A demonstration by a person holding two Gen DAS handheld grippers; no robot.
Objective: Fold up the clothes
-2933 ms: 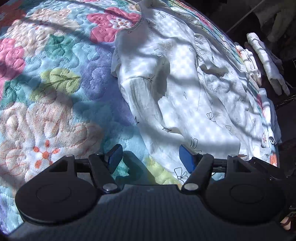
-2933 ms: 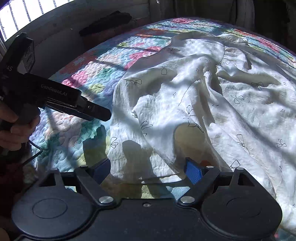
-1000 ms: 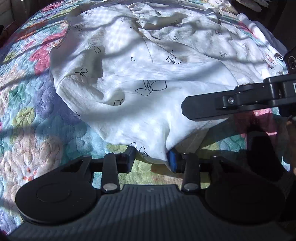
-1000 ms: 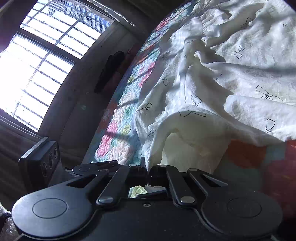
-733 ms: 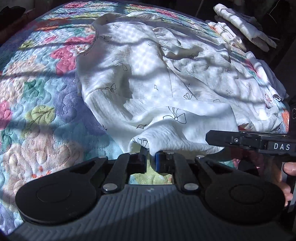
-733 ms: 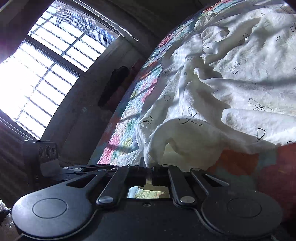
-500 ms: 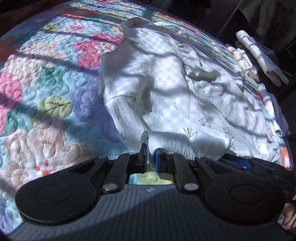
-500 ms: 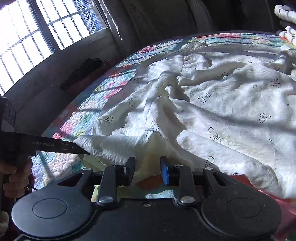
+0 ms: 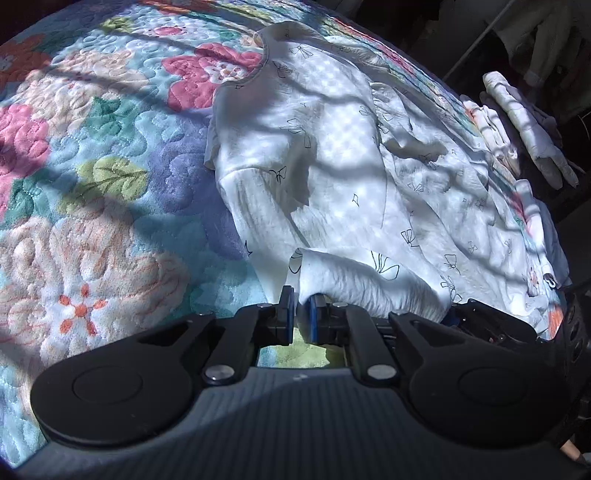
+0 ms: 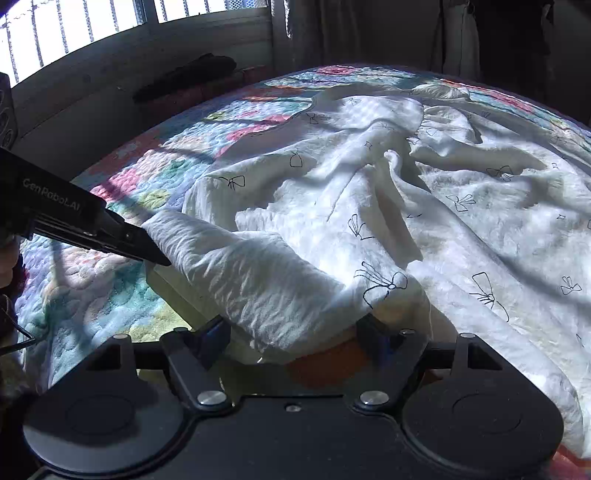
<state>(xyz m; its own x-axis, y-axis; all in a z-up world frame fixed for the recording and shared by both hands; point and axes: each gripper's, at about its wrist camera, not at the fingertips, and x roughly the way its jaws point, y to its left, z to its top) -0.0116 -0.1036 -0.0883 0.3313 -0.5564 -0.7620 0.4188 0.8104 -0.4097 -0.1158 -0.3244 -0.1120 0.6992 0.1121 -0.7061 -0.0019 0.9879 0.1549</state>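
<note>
A white garment with small black bow prints (image 9: 343, 177) lies spread on a flowered quilt (image 9: 92, 192). My left gripper (image 9: 302, 314) is shut on the garment's near hem corner, with cloth pinched between its blue pads. In the right wrist view the same garment (image 10: 424, 206) fills the middle, and the left gripper (image 10: 155, 254) holds its lifted hem at the left. My right gripper (image 10: 295, 343) is open, its fingers wide apart with a fold of the hem lying between them.
Folded white clothes (image 9: 524, 122) lie stacked at the quilt's far right edge. A barred window (image 10: 110, 22) and a dark wall (image 10: 92, 107) stand behind the bed. A dark item (image 10: 192, 74) rests on the ledge under the window.
My right gripper has opened and let go of the hem it was pinching. My left gripper stays shut on the hem and has carried it a little over the quilt.
</note>
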